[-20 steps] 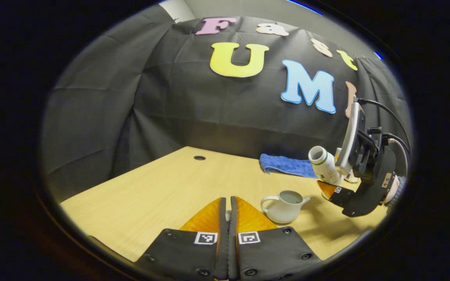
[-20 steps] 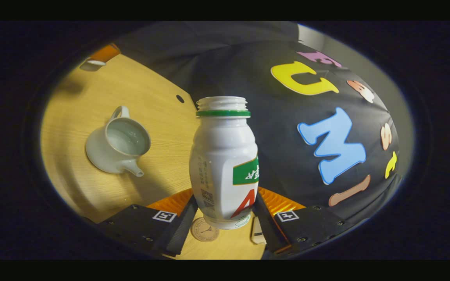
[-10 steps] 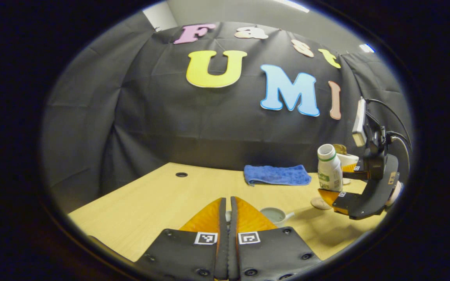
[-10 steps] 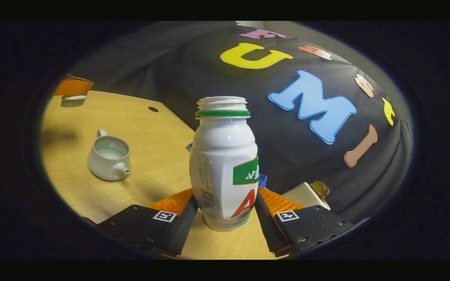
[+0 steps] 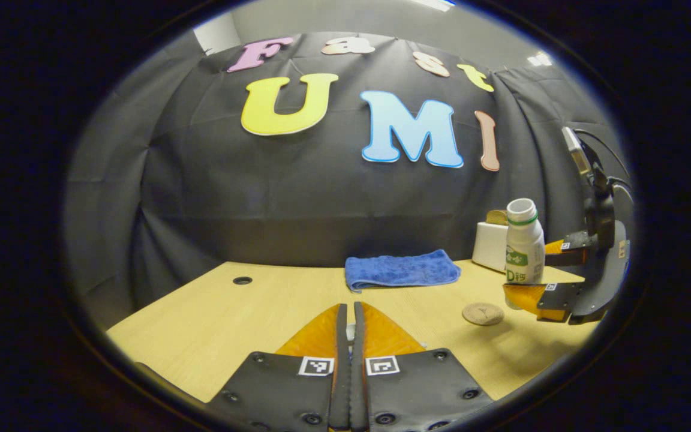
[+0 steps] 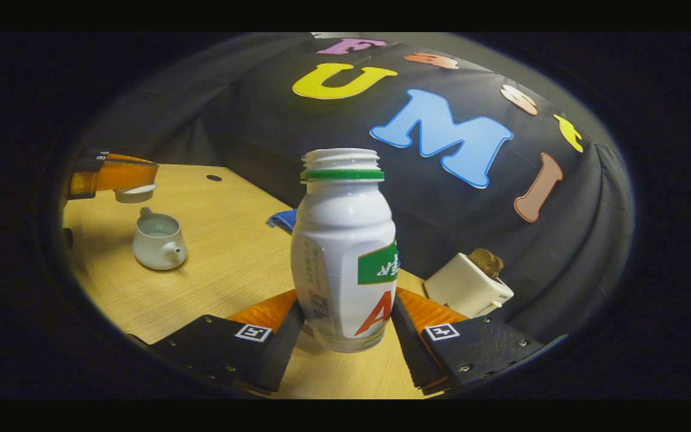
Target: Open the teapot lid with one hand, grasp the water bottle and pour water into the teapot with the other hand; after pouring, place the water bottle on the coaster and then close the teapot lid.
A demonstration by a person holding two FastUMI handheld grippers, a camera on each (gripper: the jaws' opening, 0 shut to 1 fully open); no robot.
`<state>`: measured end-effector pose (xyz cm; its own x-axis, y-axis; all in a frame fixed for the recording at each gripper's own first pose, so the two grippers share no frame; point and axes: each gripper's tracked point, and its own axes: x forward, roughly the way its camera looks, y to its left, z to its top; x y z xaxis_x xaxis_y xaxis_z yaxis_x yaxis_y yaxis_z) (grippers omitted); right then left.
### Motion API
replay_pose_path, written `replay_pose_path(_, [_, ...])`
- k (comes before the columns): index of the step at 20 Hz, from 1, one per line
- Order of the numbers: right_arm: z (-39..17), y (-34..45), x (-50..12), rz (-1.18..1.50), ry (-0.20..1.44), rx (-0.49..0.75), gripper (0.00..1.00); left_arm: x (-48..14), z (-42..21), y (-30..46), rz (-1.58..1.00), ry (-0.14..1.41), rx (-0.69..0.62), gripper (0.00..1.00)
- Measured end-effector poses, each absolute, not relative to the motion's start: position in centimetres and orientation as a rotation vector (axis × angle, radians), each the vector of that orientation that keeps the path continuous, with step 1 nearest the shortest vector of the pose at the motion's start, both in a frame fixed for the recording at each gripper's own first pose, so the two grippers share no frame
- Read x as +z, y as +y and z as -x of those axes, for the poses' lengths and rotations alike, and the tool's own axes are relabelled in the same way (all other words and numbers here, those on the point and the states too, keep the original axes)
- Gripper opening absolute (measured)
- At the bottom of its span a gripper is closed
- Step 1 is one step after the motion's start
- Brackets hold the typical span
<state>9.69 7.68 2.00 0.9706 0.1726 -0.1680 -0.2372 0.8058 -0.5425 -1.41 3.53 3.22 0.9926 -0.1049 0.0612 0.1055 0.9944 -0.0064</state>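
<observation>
My right gripper (image 6: 345, 298) is shut on a white bottle (image 6: 344, 252) with a green neck ring and no cap, held upright just above the table. In the left gripper view the bottle (image 5: 524, 246) and right gripper (image 5: 530, 273) hang just right of a round brown coaster (image 5: 483, 314). The white teapot (image 6: 158, 242) stands open on the table at the left, with water inside. Above it my left gripper (image 6: 122, 174) holds the white lid (image 6: 135, 192). In its own view the left gripper (image 5: 349, 307) is shut, a sliver of lid (image 5: 351, 329) between the fingers.
A folded blue towel (image 5: 402, 270) lies at the back of the wooden table (image 5: 249, 312). A white box (image 5: 490, 246) with a brown top stands at the back right, behind the bottle. A cable hole (image 5: 242, 280) sits at the back left.
The bottle has swung from tilted over the teapot to upright and moved right, beside the coaster. The left gripper view turned and the teapot slipped below its fingers.
</observation>
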Motion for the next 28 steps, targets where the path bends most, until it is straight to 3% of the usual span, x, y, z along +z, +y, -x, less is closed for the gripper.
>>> replay_pose_path(1, [-9.6, 7.3, 1.9, 0.588, 0.111, 0.222, 0.78, 3.0, 1.1, 3.0, 0.006, -0.056, -0.113, 0.0])
replay_pose_path(2, [-9.6, 7.1, 1.9, 0.582, 0.109, 0.224, 0.78, 2.8, 0.8, 2.5, 0.004, -0.052, -0.121, 0.1])
replay_pose_path(3, [-9.6, 6.7, 1.9, 0.58, 0.109, 0.22, 0.78, 2.7, 0.5, 1.9, 0.001, -0.05, -0.127, 0.05])
replay_pose_path(24, [-10.4, 5.0, 1.1, 0.535, 0.109, 0.235, 0.78, -0.4, -1.7, 0.4, -0.036, 0.015, -0.112, 0.05])
replay_pose_path(28, [-10.6, 5.0, 0.7, 0.535, 0.114, 0.236, 0.78, -0.8, -1.8, 0.4, -0.031, 0.016, -0.111, 0.12])
